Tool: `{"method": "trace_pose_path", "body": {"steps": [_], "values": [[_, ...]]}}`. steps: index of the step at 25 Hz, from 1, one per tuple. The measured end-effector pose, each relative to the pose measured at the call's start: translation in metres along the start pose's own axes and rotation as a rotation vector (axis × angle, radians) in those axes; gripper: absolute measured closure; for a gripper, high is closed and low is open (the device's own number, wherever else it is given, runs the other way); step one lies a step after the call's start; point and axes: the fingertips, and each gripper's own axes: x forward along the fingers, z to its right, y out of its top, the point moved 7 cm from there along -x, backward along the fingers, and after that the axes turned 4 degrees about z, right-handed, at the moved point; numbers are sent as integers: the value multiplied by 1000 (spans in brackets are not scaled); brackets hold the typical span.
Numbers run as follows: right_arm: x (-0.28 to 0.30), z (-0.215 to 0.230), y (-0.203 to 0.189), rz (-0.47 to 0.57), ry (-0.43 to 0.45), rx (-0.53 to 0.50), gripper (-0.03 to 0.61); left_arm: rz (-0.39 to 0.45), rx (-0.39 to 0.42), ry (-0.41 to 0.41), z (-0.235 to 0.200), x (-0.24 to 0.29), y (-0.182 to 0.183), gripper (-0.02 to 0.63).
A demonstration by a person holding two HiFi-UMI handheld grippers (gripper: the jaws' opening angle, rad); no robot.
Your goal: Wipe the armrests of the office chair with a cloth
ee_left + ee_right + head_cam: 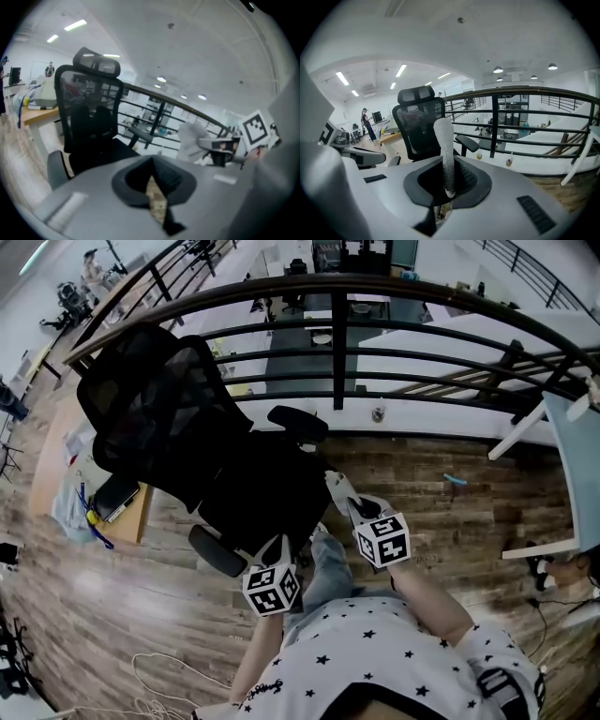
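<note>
The black mesh office chair (178, 427) stands in front of me on the wood floor. Its far armrest (298, 423) points at the railing, and its near armrest (216, 551) lies just left of my left gripper (278, 547). That gripper is shut and empty, its jaws (154, 183) closed over the floor. My right gripper (354, 505) hovers at the seat's right edge, shut on a white cloth (336, 486). The cloth (445, 150) sticks up from the jaws, with the chair (419, 126) and an armrest (467, 143) behind it.
A black metal railing (337, 334) runs behind the chair, with a drop to a lower floor beyond. A wooden desk (122, 512) with clutter stands left of the chair. A white table edge (562, 456) is at the right. Cables (159, 681) lie on the floor.
</note>
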Motion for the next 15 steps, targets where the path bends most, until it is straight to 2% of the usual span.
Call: {"method": "trace_pose_path", "body": {"steps": [15], "values": [[-33, -39, -16, 21, 71, -16, 552, 48, -35, 36, 2, -46, -16, 606]]}}
